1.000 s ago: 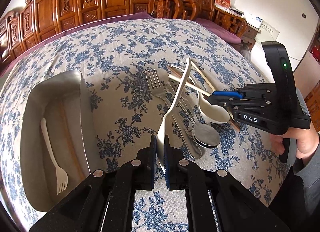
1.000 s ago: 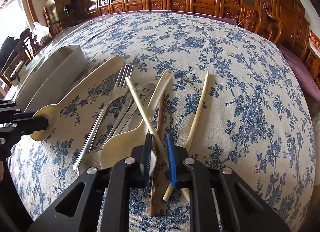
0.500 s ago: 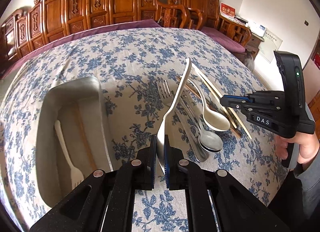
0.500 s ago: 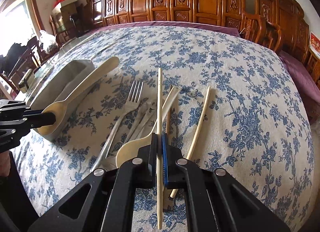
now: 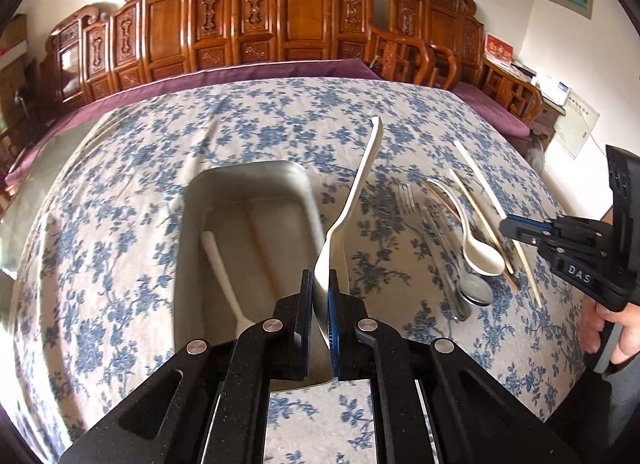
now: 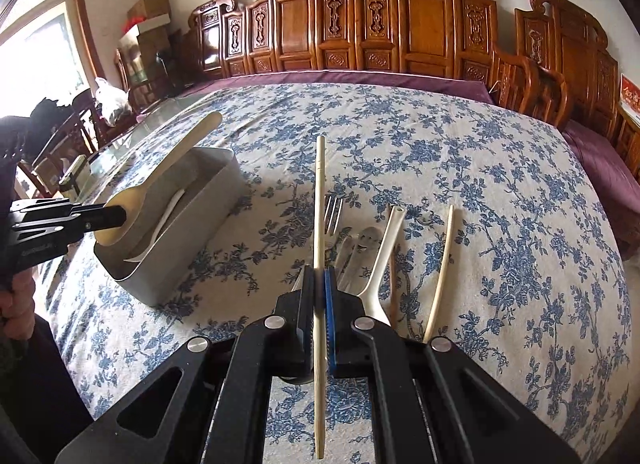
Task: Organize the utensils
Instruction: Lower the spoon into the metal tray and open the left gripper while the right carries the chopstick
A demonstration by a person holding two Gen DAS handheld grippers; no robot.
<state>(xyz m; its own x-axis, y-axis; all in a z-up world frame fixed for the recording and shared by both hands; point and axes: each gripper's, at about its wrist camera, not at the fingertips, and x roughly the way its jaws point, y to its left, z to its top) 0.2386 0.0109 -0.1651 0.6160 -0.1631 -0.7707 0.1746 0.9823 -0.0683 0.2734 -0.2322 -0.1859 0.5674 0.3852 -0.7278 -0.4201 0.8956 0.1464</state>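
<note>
**Holding a spoon and a chopstick over the desk**

Clamping a cream spoon (image 5: 352, 199) by its bowl, my left gripper (image 5: 318, 304) is closed tight on it. The spoon's long axis runs up and away from me, handle tip pointing toward the far side of the desk (image 5: 280, 111) and leaning slightly right, bowl end down between the pads. It hangs above the near right wall of the tray (image 5: 192, 199), which sits on the floral cloth with its length running away from me. A white fork (image 5: 224, 276) lies in the tray along that same length, tines toward me.

My right gripper (image 6: 319, 304) is clenched on a pale chopstick (image 6: 320, 191). The chopstick's axis lines up with the fingers: one end sticks out far ahead toward the far edge of the desk, the other runs back under the gripper toward me. It is lifted clear of the cloth.

Below and just right of it the rest of the pile lies on the desk: a metal fork (image 6: 333, 207) with tines pointing away, metal spoons (image 6: 366, 242) with handles away, a white spoon (image 6: 384, 252) with its handle angled up and right, a brown chopstick (image 6: 393, 284), and another pale chopstick (image 6: 440, 264) leaning right, well apart from the tray.
</note>
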